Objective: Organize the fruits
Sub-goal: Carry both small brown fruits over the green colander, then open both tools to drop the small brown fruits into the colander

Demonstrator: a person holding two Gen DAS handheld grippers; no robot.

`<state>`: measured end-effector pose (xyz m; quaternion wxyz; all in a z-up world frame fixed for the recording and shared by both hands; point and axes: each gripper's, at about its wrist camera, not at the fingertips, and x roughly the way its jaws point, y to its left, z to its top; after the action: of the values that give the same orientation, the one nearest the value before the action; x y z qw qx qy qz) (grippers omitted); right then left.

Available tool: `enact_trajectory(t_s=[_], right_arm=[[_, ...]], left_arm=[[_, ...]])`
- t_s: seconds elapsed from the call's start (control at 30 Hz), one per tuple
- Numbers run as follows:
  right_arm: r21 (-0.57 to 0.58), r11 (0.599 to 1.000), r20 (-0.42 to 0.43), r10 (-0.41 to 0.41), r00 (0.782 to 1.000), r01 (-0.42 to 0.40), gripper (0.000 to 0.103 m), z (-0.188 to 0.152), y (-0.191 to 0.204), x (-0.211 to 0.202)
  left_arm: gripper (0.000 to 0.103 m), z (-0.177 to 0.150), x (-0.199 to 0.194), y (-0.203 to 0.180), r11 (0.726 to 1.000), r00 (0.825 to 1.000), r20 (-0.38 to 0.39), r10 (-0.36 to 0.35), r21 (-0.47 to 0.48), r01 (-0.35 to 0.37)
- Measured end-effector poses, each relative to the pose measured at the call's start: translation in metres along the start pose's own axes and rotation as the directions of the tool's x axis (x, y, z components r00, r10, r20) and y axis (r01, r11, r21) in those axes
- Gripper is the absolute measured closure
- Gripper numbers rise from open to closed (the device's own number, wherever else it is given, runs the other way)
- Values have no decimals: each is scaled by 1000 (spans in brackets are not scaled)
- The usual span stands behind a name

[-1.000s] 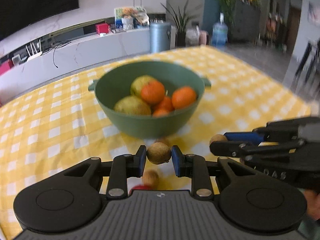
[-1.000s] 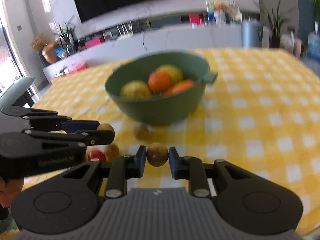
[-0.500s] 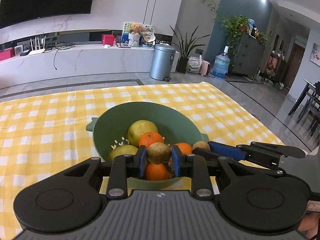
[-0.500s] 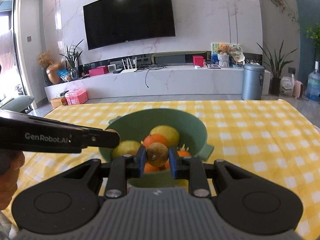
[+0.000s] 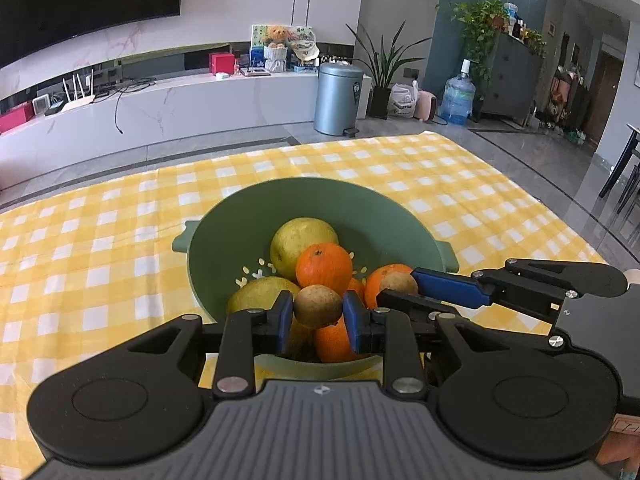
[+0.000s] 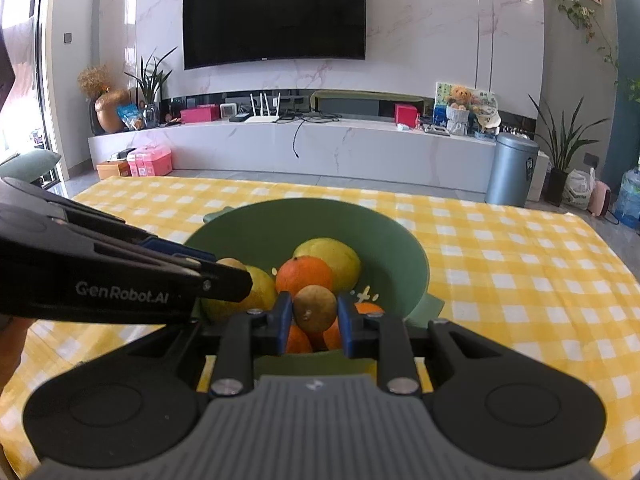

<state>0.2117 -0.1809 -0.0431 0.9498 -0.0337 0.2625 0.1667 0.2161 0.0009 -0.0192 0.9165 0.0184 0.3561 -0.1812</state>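
Observation:
A green bowl (image 5: 256, 216) sits on the yellow checked tablecloth (image 5: 100, 232) and holds oranges (image 5: 324, 266) and yellow-green pears (image 5: 300, 240). My left gripper (image 5: 318, 312) is shut on a small brown fruit (image 5: 318, 306), held over the bowl's near rim. My right gripper (image 6: 315, 314) is shut on another small brown fruit (image 6: 315, 308), also over the bowl (image 6: 400, 240). In the left wrist view the right gripper comes in from the right with its brown fruit (image 5: 400, 282) above the oranges. In the right wrist view the left gripper's fingers (image 6: 224, 280) reach in from the left.
The tablecloth (image 6: 520, 280) spreads around the bowl on all sides. Beyond the table's far edge are a white media counter (image 5: 160, 112), a grey bin (image 5: 338, 98) and a water jug (image 5: 458, 98). A television (image 6: 274, 12) hangs on the wall.
Both grippers have risen from the table surface and moved forward over the bowl, each still holding its brown fruit. The loose fruits on the cloth are out of sight.

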Motion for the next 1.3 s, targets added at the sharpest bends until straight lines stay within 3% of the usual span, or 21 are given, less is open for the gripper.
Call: enact_trajectory(t_s=[0.23,0.77,0.9,0.97,1.03,1.27,1.3], right_arm=[[-24,1000,-15,-6,1000,5,82,-1,5,6],[-69,998,2,-13,1000,14,82,-6,11,8],[-63,998,7,-12,1000,12,81,-7,9,7],[-56,998,14,-16,1000,17,78,-7,8,6],[-47,999,30,-23,999,24,68,-7,7,4],[-34,998,88,-43,995,46,66,-6,7,-7],[-27,999,98,-44,994,47,62,-6,6,-10]], left_arm=[[73,-5,9,10,998,999,-36,-14,-59,12],[72,-8,10,8,998,1000,-25,-8,-55,6],[63,-8,8,10,998,1000,-17,-15,-65,14],[55,-8,6,11,997,1000,-5,-22,-70,21],[54,-7,4,10,997,1000,9,-20,-68,21],[53,-4,-10,11,995,998,53,-30,-89,35],[53,-4,-13,12,995,998,58,-30,-90,36]])
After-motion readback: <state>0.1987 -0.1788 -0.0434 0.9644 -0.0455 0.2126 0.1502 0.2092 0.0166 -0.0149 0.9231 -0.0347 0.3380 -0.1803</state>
